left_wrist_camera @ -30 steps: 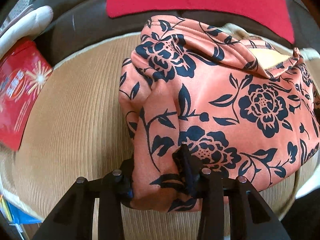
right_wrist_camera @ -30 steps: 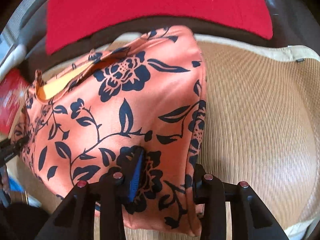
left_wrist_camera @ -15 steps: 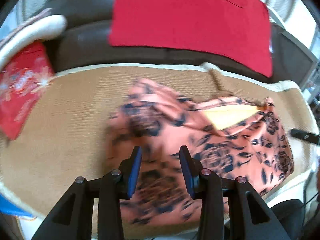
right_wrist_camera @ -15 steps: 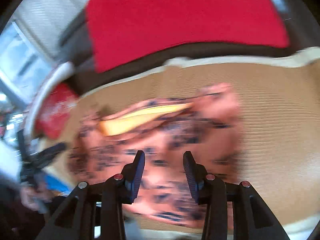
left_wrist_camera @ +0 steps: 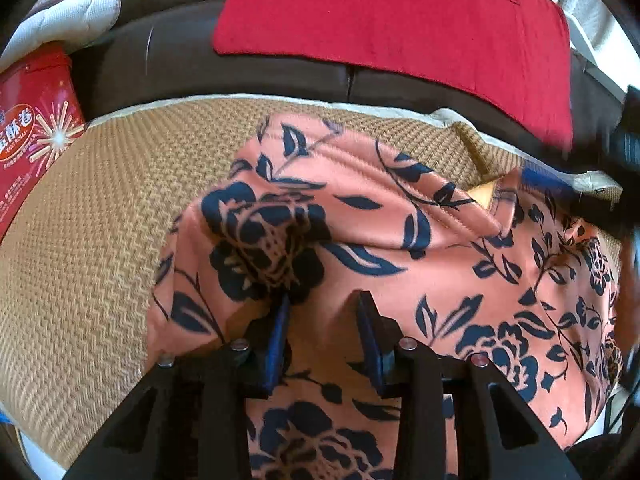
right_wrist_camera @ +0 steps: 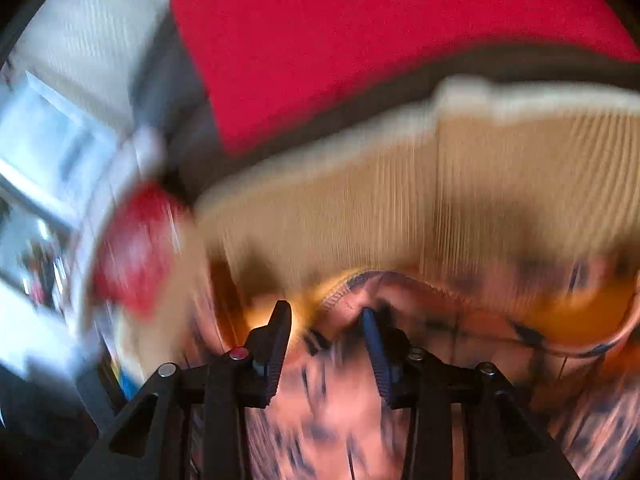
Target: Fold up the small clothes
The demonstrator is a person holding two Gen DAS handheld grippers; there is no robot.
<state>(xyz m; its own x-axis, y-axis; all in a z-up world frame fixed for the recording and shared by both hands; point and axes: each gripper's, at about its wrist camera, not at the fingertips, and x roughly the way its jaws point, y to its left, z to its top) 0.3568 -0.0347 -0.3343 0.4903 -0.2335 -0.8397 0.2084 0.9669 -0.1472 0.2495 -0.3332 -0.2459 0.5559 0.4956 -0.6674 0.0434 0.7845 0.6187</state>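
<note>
garment [left_wrist_camera: 400, 240] dropped onto mat | left fingers [left_wrist_camera: 280, 320] closing, gap empty | right fingers [right_wrist_camera: 280, 332] parted, blurred

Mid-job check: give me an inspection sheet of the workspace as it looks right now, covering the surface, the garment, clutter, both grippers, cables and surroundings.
Surface: woven tan mat with a pale trim, laid on a dark sofa.
Job's things: orange floral garment lying rumpled on the mat, one flap folded over, yellow lining showing at its far edge.
Clutter: red snack box at the mat's left edge; white cushion behind it.
Grippers: left gripper closing, fingers apart over the garment with cloth bunched against one finger. Right gripper over the garment's edge; the view is too blurred to tell any grip.
Cables: nothing seen.
Surroundings: red cloth draped on the sofa back; bright window to the left in the right wrist view.
</note>
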